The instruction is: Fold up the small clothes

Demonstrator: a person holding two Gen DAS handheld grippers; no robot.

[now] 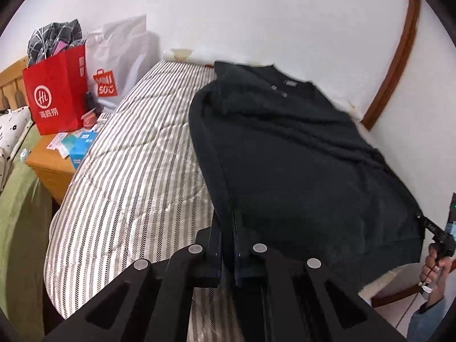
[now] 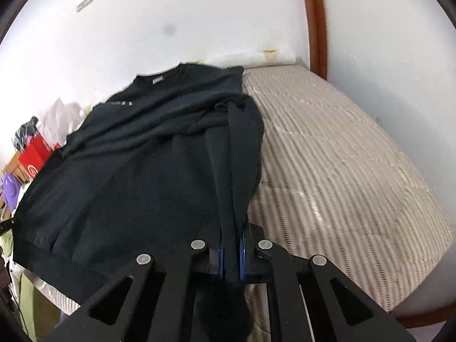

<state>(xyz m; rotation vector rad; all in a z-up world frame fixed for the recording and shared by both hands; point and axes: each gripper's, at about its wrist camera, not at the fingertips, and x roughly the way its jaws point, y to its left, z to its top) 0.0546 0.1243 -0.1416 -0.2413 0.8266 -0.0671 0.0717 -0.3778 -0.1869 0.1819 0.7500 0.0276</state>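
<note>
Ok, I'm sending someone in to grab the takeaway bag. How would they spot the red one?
Left of the striped mattress stands a low wooden nightstand. The red paper bag sits on it, beside a white bag with an orange logo. Only the red one shows a white circle logo and has checked fabric poking out.

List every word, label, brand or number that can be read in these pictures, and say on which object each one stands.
"海底捞", under a round "Hi" logo: on the red paper bag.
"MINISO", partly creased: on the red emblem of the white plastic bag.
Neck label and small grey chest marks on the black sweater: too blurred to read.
Print on the blue box and the papers beside it: too small to read.
</note>
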